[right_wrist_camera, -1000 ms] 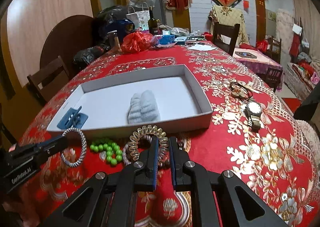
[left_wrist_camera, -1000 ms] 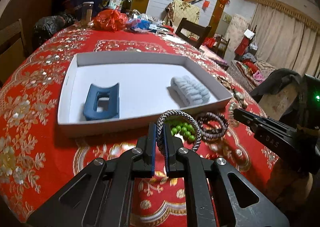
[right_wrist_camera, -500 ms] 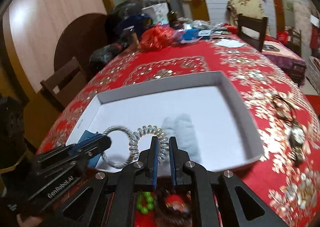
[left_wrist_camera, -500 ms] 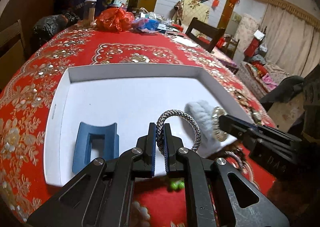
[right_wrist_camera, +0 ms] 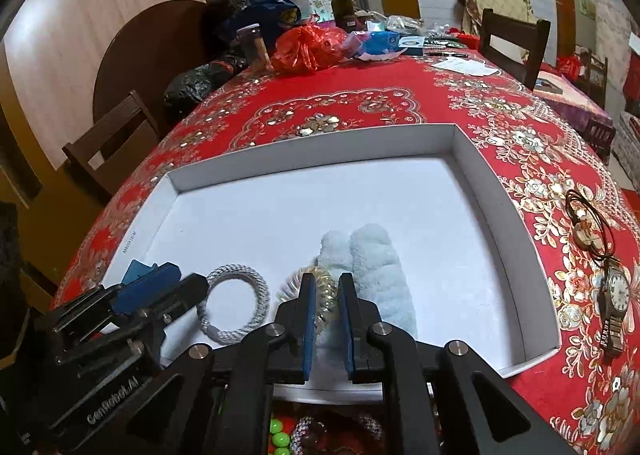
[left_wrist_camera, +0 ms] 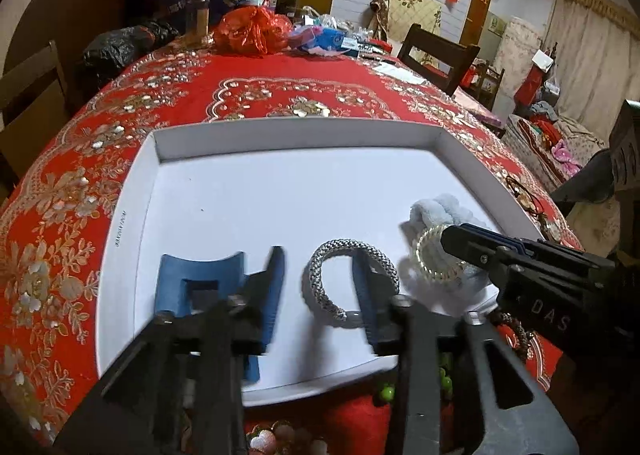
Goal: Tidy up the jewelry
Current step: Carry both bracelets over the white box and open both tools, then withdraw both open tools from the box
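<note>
Blue hair claw (left_wrist_camera: 200,287) lies by the white tray's (left_wrist_camera: 132,191) left wall; beside it the left tool (left_wrist_camera: 320,283), spread wide, has released the braided bracelet (left_wrist_camera: 352,279). Right tool (right_wrist_camera: 325,305) is loosening around the coil bracelet (right_wrist_camera: 320,295) against the fluffy scrunchie (right_wrist_camera: 376,267); next, fetch the beads off the counter.

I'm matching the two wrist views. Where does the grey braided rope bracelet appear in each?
Left wrist: grey braided rope bracelet at lower centre, between the open left gripper fingers.
Right wrist: lower left.
Shared landmark: pale blue fluffy scrunchie beside it.
</note>
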